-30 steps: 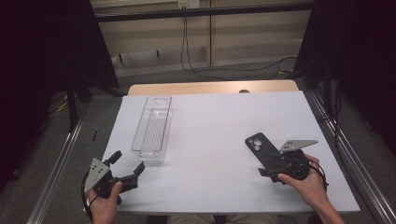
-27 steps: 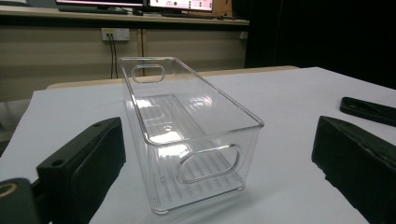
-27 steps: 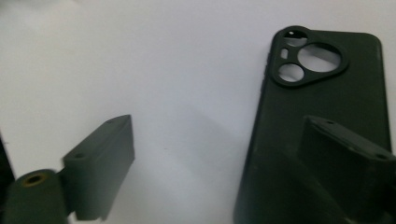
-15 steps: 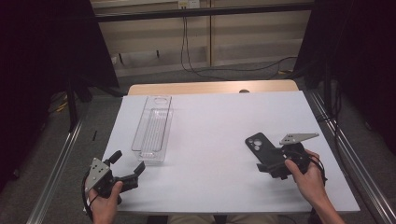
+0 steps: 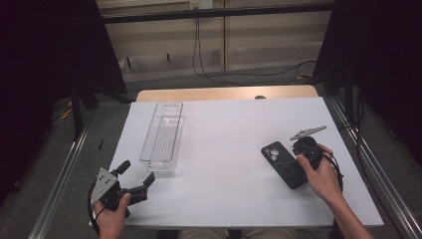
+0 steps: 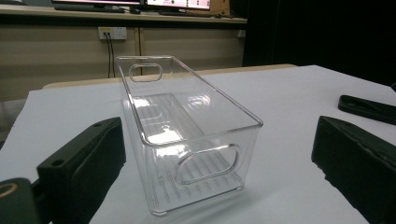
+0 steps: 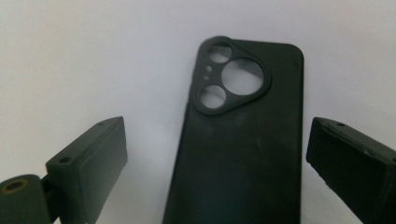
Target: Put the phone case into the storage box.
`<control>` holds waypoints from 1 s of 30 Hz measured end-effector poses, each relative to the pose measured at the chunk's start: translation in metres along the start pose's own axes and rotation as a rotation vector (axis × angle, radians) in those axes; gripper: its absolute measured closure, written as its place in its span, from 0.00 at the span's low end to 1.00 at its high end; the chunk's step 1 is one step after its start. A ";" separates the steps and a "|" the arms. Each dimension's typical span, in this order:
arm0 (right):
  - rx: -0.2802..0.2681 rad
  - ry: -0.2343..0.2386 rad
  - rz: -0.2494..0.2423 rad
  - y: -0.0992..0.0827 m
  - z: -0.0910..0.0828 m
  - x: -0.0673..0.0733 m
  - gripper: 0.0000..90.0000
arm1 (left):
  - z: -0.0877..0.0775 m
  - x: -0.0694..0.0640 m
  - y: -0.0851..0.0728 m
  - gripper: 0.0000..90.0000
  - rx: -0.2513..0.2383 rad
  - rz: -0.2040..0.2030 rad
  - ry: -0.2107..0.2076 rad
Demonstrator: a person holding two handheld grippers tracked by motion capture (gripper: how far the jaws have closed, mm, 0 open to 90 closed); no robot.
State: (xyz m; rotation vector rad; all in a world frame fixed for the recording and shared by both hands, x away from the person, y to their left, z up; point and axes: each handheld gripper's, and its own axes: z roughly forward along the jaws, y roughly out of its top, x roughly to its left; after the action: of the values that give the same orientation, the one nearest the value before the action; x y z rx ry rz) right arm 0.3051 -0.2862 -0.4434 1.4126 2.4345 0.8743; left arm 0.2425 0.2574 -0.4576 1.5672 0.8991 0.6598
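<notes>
Lying flat — phone case (image 7: 243,140), cutouts away from right tool (image 7: 219,186)

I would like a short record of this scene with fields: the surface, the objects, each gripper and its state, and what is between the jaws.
surface: white table
object 1: black phone case, lying flat, camera cutouts facing up
object 2: clear plastic bin, empty, upright, handle cutouts at both ends
right gripper: open, jaws just opened wider, either side of the phone case without pressing it
left gripper: open, holding nothing, pointed at the bin's near end
</notes>
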 end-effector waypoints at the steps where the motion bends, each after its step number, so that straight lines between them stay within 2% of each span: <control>1: 0.014 0.001 0.014 0.001 0.002 -0.002 0.05 | 0.000 0.000 0.000 0.03 -0.001 0.000 -0.002; 4: 0.073 0.001 0.031 0.003 0.005 -0.008 0.05 | 0.001 0.000 0.001 0.03 -0.006 -0.008 -0.001; 7: 0.111 0.022 0.015 0.007 0.009 -0.011 0.10 | 0.003 0.000 0.000 0.03 -0.001 -0.001 -0.014; 10: 0.144 0.011 0.016 0.008 0.015 -0.012 0.06 | 0.004 0.000 0.001 0.03 -0.002 0.001 -0.010; 11: 0.156 0.002 0.027 0.008 0.016 -0.011 0.07 | 0.004 0.000 0.001 0.03 0.000 0.001 -0.013; 12: 0.168 -0.001 0.015 0.007 0.018 -0.012 0.07 | 0.004 0.000 0.000 0.03 0.000 -0.001 -0.012; 13: 0.168 0.004 0.015 0.007 0.019 -0.012 0.07 | 0.004 0.000 0.000 0.03 0.002 -0.002 -0.009; 15: 0.188 -0.017 0.013 0.006 0.021 -0.011 0.07 | 0.004 0.001 0.000 0.03 0.002 0.003 -0.013; 16: 0.182 -0.007 0.000 0.005 0.022 -0.012 0.07 | 0.004 0.000 0.001 0.03 0.000 0.001 -0.014; 17: 0.197 -0.009 0.016 0.004 0.022 -0.011 0.08 | 0.004 0.000 0.001 0.03 0.001 0.001 -0.015; 20: 0.211 -0.007 0.023 0.002 0.026 -0.012 0.07 | 0.003 0.000 0.000 0.03 0.002 0.002 -0.017; 24: 0.212 -0.008 0.017 0.002 0.027 -0.010 0.05 | 0.003 0.000 0.000 0.03 -0.001 0.001 -0.019; 25: 0.218 -0.015 -0.001 0.002 0.027 -0.010 0.04 | 0.003 0.000 0.000 0.03 -0.001 0.000 -0.017; 27: 0.240 -0.026 0.013 0.003 0.029 -0.006 0.03 | 0.004 0.000 0.000 0.03 -0.001 0.001 -0.022; 30: 0.254 -0.051 0.005 0.004 0.032 -0.003 0.03 | 0.002 0.000 0.000 0.03 -0.002 0.000 -0.011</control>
State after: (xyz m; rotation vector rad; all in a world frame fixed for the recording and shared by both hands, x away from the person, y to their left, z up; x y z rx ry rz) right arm 0.3236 -0.2744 -0.4669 1.5015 2.5758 0.5367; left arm 0.2442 0.2559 -0.4577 1.5675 0.8899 0.6509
